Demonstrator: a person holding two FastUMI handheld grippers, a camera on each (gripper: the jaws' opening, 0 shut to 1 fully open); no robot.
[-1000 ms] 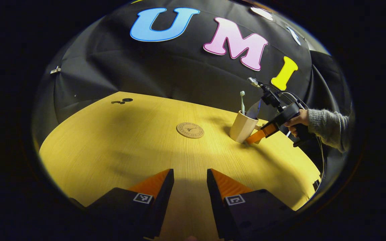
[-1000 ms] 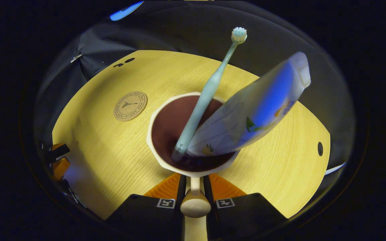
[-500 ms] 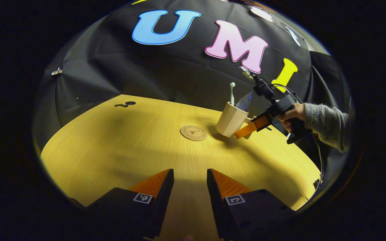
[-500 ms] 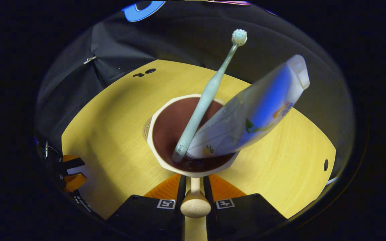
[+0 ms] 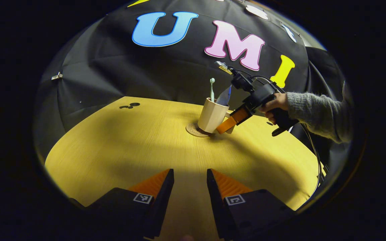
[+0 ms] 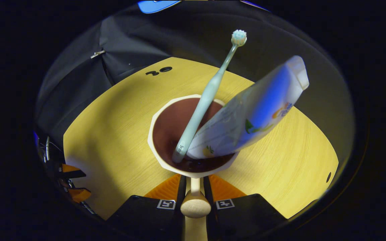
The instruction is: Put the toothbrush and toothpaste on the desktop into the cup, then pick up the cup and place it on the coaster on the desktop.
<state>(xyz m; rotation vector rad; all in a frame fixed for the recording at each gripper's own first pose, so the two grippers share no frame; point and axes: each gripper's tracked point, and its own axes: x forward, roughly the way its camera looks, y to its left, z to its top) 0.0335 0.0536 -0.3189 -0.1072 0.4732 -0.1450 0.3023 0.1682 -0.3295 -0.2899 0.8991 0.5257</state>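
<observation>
Over the yellow wood-grain counter (image 5: 119,147), the right gripper (image 6: 195,187) carries the cream cup (image 5: 212,115) by its handle (image 6: 195,204), jaws clamped on either side of the handle. The cup sits at the cork coaster (image 5: 194,130), overlapping its right part; whether its base touches cannot be told. Judged from here, a good finish means centring the cup on the coaster, lowering it level, then releasing. Inside the cup's dark-brown interior lean a white-and-blue toothpaste tube (image 6: 253,112) and a pale-green toothbrush (image 6: 206,97), head up. The left gripper (image 5: 190,187) waits near the counter's front edge, jaws narrowly parted and empty.
</observation>
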